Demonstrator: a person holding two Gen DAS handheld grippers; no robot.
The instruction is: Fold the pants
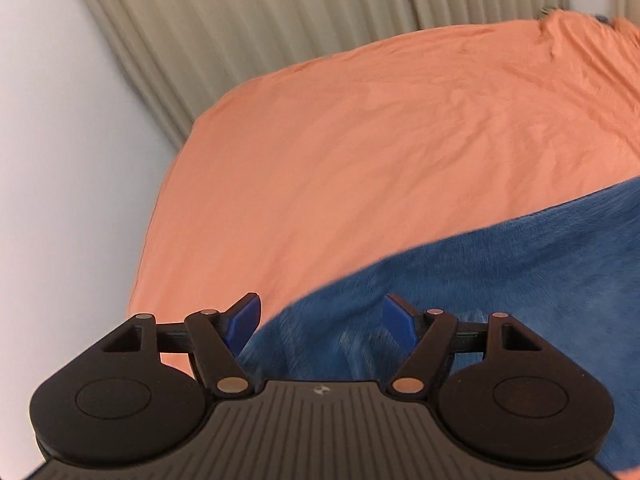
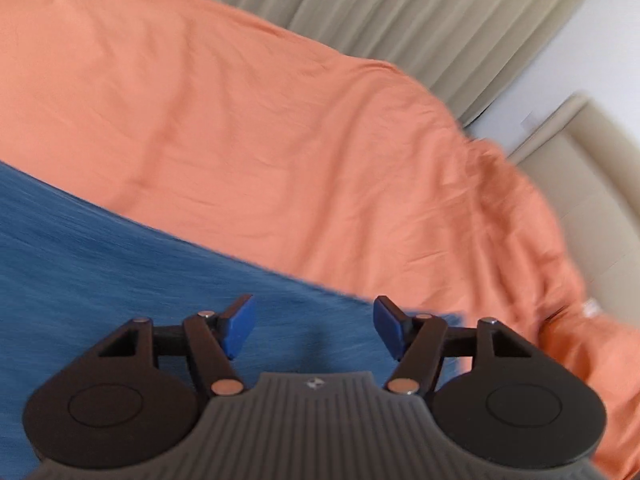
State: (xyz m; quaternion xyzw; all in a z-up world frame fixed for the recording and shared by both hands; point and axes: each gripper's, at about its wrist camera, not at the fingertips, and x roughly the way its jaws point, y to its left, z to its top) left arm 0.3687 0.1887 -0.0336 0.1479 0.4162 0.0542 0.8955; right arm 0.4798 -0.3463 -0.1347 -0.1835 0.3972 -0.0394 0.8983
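The blue pants (image 1: 500, 280) lie flat on a bed with an orange sheet (image 1: 360, 152). In the left wrist view they fill the lower right. My left gripper (image 1: 320, 320) is open and empty, just above the pants' left edge. In the right wrist view the pants (image 2: 120, 260) fill the lower left. My right gripper (image 2: 314, 324) is open and empty above the pants near their right edge. The view is blurred by motion.
Beige curtains (image 1: 240, 20) hang behind the bed. A white wall (image 1: 60, 160) is at the left. The orange sheet (image 2: 280, 120) stretches beyond the pants. A beige panel (image 2: 580, 180) stands at the right of the bed.
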